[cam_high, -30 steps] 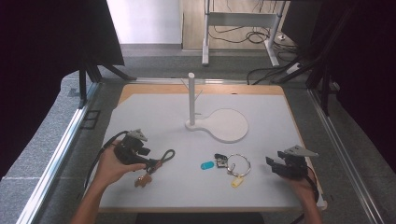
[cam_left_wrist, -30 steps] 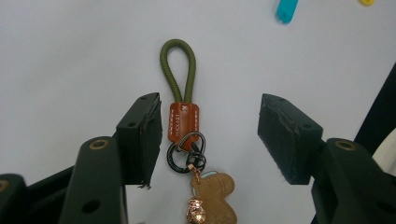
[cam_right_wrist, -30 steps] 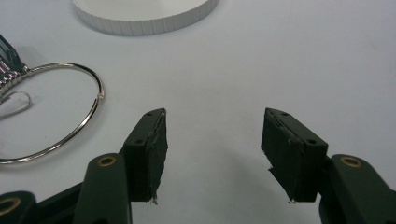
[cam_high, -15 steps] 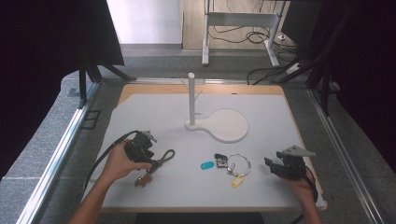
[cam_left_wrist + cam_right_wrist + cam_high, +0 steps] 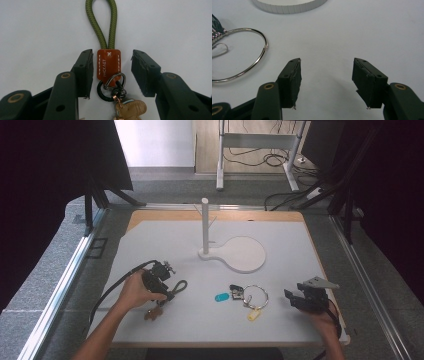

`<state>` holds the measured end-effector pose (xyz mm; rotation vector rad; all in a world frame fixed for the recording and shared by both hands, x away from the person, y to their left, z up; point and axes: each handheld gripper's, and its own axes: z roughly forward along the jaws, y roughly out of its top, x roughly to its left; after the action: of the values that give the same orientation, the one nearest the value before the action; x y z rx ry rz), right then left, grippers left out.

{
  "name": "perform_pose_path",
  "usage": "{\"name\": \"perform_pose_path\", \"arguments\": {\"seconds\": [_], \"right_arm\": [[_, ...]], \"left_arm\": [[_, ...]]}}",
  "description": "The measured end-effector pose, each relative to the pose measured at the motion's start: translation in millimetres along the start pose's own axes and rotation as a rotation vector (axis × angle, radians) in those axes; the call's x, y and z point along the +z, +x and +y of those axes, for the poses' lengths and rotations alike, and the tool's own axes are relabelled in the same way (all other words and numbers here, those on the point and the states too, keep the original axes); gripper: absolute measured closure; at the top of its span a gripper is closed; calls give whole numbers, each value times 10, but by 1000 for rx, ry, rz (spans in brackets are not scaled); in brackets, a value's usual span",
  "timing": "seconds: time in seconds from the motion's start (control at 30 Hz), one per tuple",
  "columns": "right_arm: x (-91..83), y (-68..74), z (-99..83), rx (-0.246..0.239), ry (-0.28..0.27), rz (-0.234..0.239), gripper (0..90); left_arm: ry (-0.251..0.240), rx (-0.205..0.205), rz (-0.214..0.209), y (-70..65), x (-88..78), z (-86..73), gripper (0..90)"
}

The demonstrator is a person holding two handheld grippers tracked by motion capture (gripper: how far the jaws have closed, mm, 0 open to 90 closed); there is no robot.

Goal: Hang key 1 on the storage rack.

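Observation:
A keychain lies on the white mat: a green rope loop [image 5: 101,22], an orange leather tab [image 5: 109,63] and a tan charm [image 5: 130,110] on dark rings. My left gripper [image 5: 112,52] straddles the tab. Its jaws have just been closing, with the tab between them; the left pad is almost against it and a gap remains at the right pad. In the high view this left gripper [image 5: 166,295] sits low over the keychain [image 5: 179,286]. My right gripper [image 5: 325,65] hovers open over bare mat, at the right [image 5: 292,298].
A silver key ring [image 5: 256,295] [image 5: 242,57] with a teal tag [image 5: 221,297] and a yellow tag [image 5: 253,315] lies mid-mat. A white post [image 5: 205,225] stands on a round base [image 5: 245,254] farther back. The mat [image 5: 300,245] ends near the right hand.
My left hand has moved right and down onto the green rope keychain. The right hand has stayed where it was.

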<state>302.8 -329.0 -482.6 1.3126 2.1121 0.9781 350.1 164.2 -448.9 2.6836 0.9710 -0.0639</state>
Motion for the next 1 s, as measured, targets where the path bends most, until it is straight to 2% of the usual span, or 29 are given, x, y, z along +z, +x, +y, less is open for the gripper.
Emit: {"name": "perform_pose_path", "arguments": {"seconds": [0.13,0.33,0.4,0.7,0.83,0.87,1.0], "right_arm": [[9,14,3,-4,6,1,405],[2,51,21,-39,-4,-12,405],[1,67,28,-47,-5,-11,405],[7,56,23,-43,-2,-16,402],[14,46,13,-40,1,-20,402],[12,38,11,-42,-1,-21,402],[2,28,14,-36,-3,-22,402]], "left_arm": [[25,7,16,-9,35,3,540],[69,22,42,-27,102,18,568],[75,34,66,-49,112,37,593],[87,57,105,-131,123,58,666],[76,62,89,-120,114,41,670],[60,64,61,-105,97,27,671],[34,56,36,-68,5,6,672]]}}
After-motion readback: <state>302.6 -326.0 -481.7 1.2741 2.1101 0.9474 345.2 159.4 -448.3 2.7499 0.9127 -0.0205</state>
